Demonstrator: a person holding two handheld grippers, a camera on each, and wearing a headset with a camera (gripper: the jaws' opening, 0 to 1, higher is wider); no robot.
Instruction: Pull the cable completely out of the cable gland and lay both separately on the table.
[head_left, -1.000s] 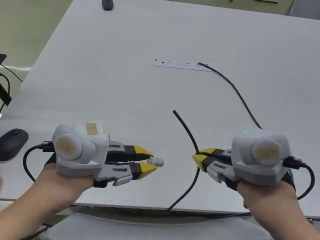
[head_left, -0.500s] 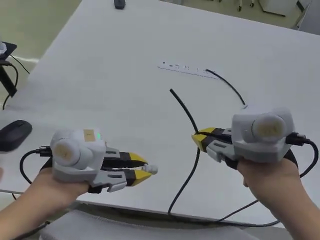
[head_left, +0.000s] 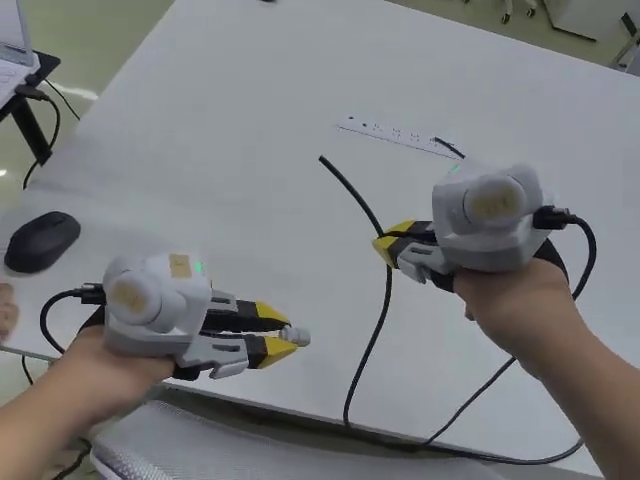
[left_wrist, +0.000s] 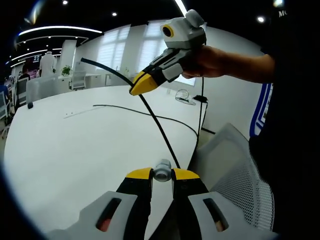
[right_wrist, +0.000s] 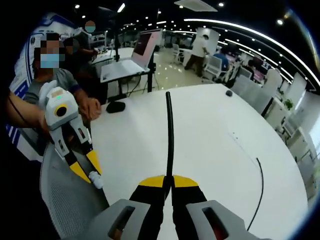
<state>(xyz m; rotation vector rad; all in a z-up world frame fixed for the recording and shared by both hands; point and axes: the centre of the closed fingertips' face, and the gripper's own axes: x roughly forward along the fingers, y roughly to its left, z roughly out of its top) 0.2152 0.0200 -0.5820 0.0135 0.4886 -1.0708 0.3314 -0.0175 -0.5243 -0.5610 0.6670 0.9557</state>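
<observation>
The left gripper (head_left: 283, 340) was low on the left, by the near edge of the white surface (head_left: 220, 120). Its fingers pinched a small white cable gland (head_left: 299, 338). The right gripper (head_left: 383, 246) was up higher on the right. Its fingers were closed tight on a black cable (head_left: 348, 192). One end of the cable stuck out toward the far side, and the rest hung down over the near edge. The gland and the cable were apart. A black mouse (head_left: 42, 240) lay far left.
</observation>
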